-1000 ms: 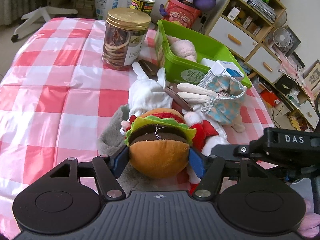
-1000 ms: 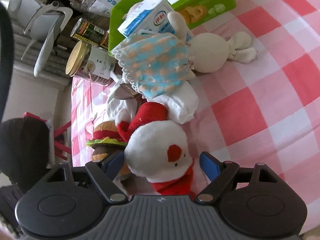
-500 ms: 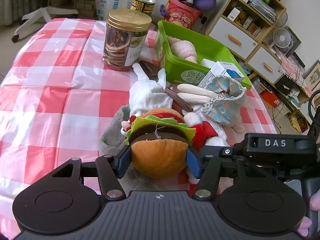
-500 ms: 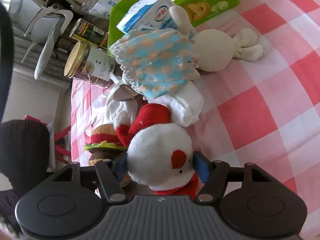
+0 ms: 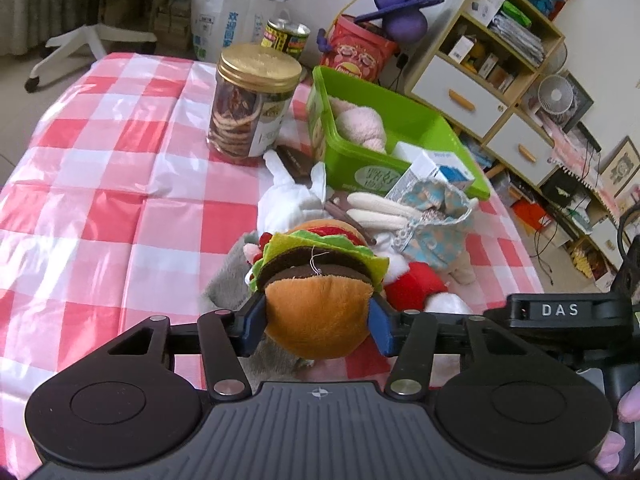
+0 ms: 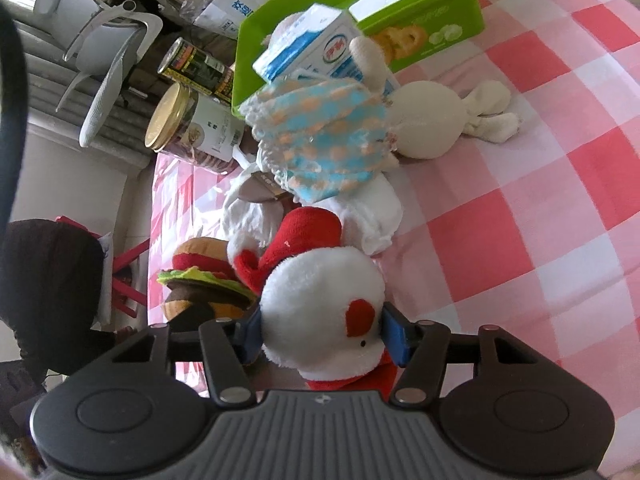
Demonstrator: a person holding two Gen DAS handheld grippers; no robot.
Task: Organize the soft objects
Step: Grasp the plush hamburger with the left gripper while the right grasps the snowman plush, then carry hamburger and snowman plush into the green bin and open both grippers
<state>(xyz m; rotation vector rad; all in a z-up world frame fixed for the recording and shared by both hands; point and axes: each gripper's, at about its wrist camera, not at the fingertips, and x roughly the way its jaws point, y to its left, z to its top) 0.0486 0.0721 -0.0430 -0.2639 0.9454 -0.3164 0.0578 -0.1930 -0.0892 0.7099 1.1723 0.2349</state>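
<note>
Pinching the plush hamburger (image 5: 318, 312) by its lower bun, the left gripper (image 5: 318, 326) has both blue pads pressed into the fabric, while the right gripper (image 6: 322, 336) is clamped the same way on the white head of a red-and-white plush doll (image 6: 320, 312). Both toys sit at the near end of a pile on the red-checked tablecloth (image 5: 100, 208), with the green bin (image 5: 360, 160) further back, already holding a pink plush (image 5: 360, 128).

The two toys touch each other, and the hamburger rests on a grey plush (image 5: 228, 276), so lifting either one may drag its neighbour along. The doll's red limb reaches under the white rabbit plush (image 5: 288, 204) and the blue patterned cloth (image 6: 320, 132); a pull could topple the milk carton (image 6: 316, 56) leaning at the bin's wall. Soft stuffing also compresses, so a grip this near the edge of the bun could slip during the carry. The cookie jar (image 5: 254, 104) stands close to the route to the bin.

How much of the grey plush lies under the hamburger is hidden, and the doll's body below its head is cut off by the gripper. The dark flat item (image 5: 296, 160) beside the bin is hard to identify.
</note>
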